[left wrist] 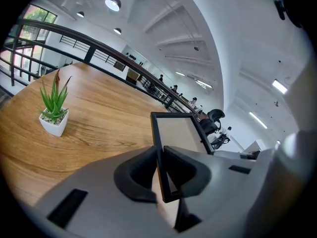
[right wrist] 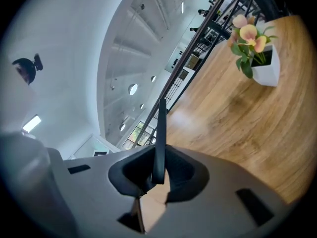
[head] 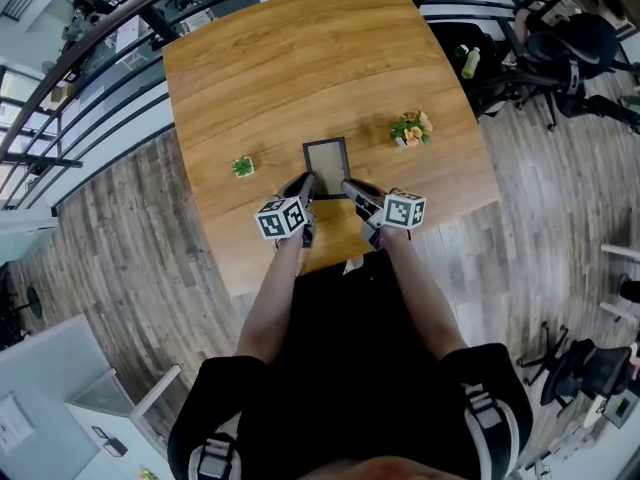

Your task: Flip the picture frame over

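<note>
A dark picture frame (head: 326,161) with a pale inner panel lies near the front of the wooden table (head: 300,68). My left gripper (head: 303,185) is shut on its near left corner. In the left gripper view the frame's edge (left wrist: 159,148) stands between the pads, and the panel (left wrist: 179,133) stretches away beyond my left gripper (left wrist: 161,171). My right gripper (head: 350,186) is shut on the near right corner. In the right gripper view the frame (right wrist: 160,128) shows edge-on, rising from between the pads of my right gripper (right wrist: 158,168).
A small green plant in a white pot (head: 242,167) (left wrist: 54,110) stands left of the frame. A flower pot (head: 411,129) (right wrist: 255,53) stands to its right. The table's front edge (head: 330,263) is close to the person. A railing and office chairs (head: 570,48) lie beyond the table.
</note>
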`<state>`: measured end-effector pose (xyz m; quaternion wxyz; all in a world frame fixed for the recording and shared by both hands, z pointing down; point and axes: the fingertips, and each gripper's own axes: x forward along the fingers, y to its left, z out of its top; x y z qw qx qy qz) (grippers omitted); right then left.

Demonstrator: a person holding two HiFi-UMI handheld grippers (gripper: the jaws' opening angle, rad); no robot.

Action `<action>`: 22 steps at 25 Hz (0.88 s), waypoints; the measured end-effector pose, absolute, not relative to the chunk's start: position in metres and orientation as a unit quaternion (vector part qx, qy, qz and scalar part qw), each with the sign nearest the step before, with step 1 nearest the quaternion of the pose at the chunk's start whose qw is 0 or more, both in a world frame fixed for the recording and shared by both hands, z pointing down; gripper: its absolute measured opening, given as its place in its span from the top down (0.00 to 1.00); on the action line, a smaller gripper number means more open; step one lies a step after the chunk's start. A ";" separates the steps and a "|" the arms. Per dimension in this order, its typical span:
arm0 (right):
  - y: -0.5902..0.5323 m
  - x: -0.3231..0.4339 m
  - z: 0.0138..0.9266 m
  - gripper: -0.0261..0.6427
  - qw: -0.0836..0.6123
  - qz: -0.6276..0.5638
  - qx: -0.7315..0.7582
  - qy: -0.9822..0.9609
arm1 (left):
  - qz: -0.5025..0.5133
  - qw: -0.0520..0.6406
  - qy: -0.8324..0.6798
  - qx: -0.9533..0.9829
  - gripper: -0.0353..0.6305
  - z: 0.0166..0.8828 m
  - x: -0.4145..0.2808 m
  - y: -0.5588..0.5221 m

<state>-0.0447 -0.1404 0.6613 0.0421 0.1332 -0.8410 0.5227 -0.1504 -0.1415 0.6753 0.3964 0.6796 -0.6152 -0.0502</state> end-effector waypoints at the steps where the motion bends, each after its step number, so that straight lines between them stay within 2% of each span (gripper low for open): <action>1: -0.140 -0.044 0.661 0.85 0.045 0.517 0.135 -0.844 | -0.047 0.397 -0.613 0.681 0.86 0.675 -0.149 -0.141; 13: -0.166 -0.031 0.656 0.85 0.078 0.444 0.191 -0.872 | -0.034 0.387 -0.603 0.697 0.85 0.669 -0.137 -0.146; 15: -0.167 -0.030 0.658 0.85 0.105 0.407 0.201 -0.885 | -0.029 0.384 -0.604 0.698 0.80 0.668 -0.133 -0.146; 17: -0.165 -0.031 0.658 0.85 0.132 0.366 0.206 -0.898 | -0.025 0.385 -0.604 0.697 0.69 0.668 -0.130 -0.147; 22: -0.158 -0.035 0.661 0.85 0.178 0.290 0.208 -0.917 | -0.060 0.402 -0.591 0.697 0.69 0.661 -0.127 -0.149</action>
